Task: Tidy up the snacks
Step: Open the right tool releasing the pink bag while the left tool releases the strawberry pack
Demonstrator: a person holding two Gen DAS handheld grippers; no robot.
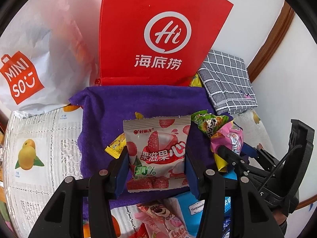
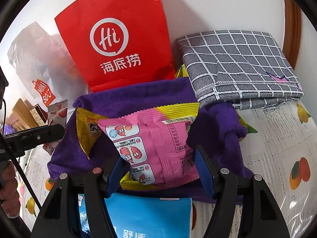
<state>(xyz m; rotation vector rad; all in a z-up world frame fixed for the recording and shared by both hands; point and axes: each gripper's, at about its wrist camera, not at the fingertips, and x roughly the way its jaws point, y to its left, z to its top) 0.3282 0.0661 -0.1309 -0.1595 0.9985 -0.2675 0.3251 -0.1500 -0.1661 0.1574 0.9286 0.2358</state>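
Note:
My left gripper (image 1: 156,166) is shut on a white and red strawberry snack packet (image 1: 157,152), held upright over a purple towel (image 1: 111,109). My right gripper (image 2: 160,168) is shut on a pink sweet-potato snack packet (image 2: 152,150), its printed back facing the camera, also above the purple towel (image 2: 138,97). In the left wrist view the right gripper (image 1: 233,156) shows at the right with the pink packet (image 1: 229,136). A yellow packet (image 2: 87,130) and a green packet (image 1: 210,123) lie on the towel beside them.
A red paper bag (image 1: 158,35) stands behind the towel, a white Miniso bag (image 1: 29,65) to its left, a folded grey checked cloth (image 2: 237,65) to its right. A blue tissue pack (image 2: 148,216) and pink snack packets (image 1: 162,218) lie near the front on the fruit-print tablecloth (image 1: 39,138).

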